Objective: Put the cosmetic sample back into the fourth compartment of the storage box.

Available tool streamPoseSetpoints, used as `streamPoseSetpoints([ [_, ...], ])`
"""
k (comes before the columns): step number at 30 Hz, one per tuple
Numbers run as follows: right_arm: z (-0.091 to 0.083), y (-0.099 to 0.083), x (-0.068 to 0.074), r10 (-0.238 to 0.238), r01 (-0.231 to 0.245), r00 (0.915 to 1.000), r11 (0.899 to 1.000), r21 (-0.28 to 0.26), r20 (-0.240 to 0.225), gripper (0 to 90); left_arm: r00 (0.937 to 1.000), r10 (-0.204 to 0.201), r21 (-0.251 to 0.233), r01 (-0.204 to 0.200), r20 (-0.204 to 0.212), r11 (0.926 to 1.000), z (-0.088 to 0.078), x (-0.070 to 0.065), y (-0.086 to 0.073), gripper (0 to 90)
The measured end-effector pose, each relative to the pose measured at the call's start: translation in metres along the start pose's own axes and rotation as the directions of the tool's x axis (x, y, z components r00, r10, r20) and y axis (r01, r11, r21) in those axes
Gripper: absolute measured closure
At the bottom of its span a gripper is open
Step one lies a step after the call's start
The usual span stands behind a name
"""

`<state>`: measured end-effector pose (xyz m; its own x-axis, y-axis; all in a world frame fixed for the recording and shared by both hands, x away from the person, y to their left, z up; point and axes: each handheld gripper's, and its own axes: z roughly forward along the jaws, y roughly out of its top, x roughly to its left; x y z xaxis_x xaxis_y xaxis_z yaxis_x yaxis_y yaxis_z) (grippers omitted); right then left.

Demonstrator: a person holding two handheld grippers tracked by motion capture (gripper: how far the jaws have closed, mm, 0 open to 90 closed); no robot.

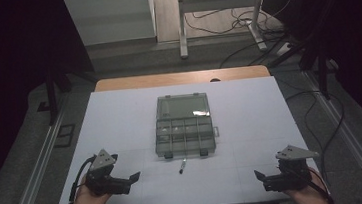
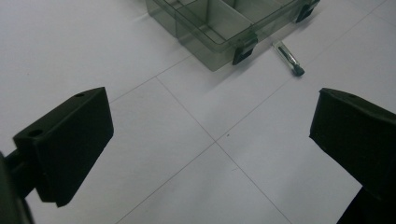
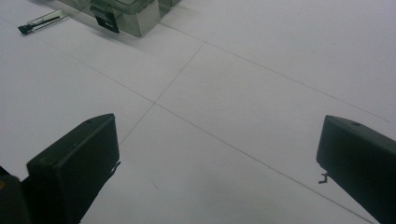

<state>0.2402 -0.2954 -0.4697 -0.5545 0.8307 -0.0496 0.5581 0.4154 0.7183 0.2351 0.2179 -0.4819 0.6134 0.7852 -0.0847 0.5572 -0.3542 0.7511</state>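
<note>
A person is holding one tool in each hand over the white worktop (image 1: 120,118), and both tools are staying near the front edge. The left tool (image 1: 135,177) is resting at the left front part of the sheet, and its two black jaws are standing wide apart with nothing between them; in the left gripper view the left tool (image 2: 212,135) is looking at bare white surface crossed by thin lines. The right tool (image 1: 259,176) is sitting at the right front corner, also with its jaws spread and empty, as the right gripper view is showing for the right tool (image 3: 217,154). Between the two tools, farther back in the middle of the worktop, a grey transparent organizer box (image 1: 184,126) is lying with its lid closed and two dark latches on its front side. Just in front of the box, apart from it, a small pen-like object (image 1: 181,166) with a dark tip is lying flat on the sheet. Both tools are well apart from this object and from the box.
</note>
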Motion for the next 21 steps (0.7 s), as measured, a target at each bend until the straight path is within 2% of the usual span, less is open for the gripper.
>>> streamPoseSetpoints([
  [7, 0.001, 0.000, 0.001, -0.002, 0.002, 1.0000, 1.000, 0.001, 0.002, 0.0, 0.9997, 0.025, 0.032, -0.025, 0.006, 0.9992, 0.008, -0.003, 0.008, 0.7],
  [14, 0.001, 0.000, 0.001, -0.005, 0.005, 1.0000, 1.000, 0.002, 0.002, 0.0, 0.9983, 0.046, 0.064, -0.049, 0.036, 0.9968, 0.018, -0.008, 0.016, 2.2],
  [20, 0.000, 0.000, 0.000, -0.002, 0.002, 1.0000, 1.000, 0.002, -0.001, 0.0, 0.9970, 0.050, 0.079, -0.054, 0.060, 0.9954, 0.027, -0.014, 0.023, 3.3],
  [21, 0.000, 0.000, 0.000, -0.001, 0.001, 1.0000, 1.000, 0.003, -0.003, 0.0, 0.9971, 0.040, 0.086, -0.045, 0.065, 0.9953, 0.031, -0.015, 0.025, 3.6],
])
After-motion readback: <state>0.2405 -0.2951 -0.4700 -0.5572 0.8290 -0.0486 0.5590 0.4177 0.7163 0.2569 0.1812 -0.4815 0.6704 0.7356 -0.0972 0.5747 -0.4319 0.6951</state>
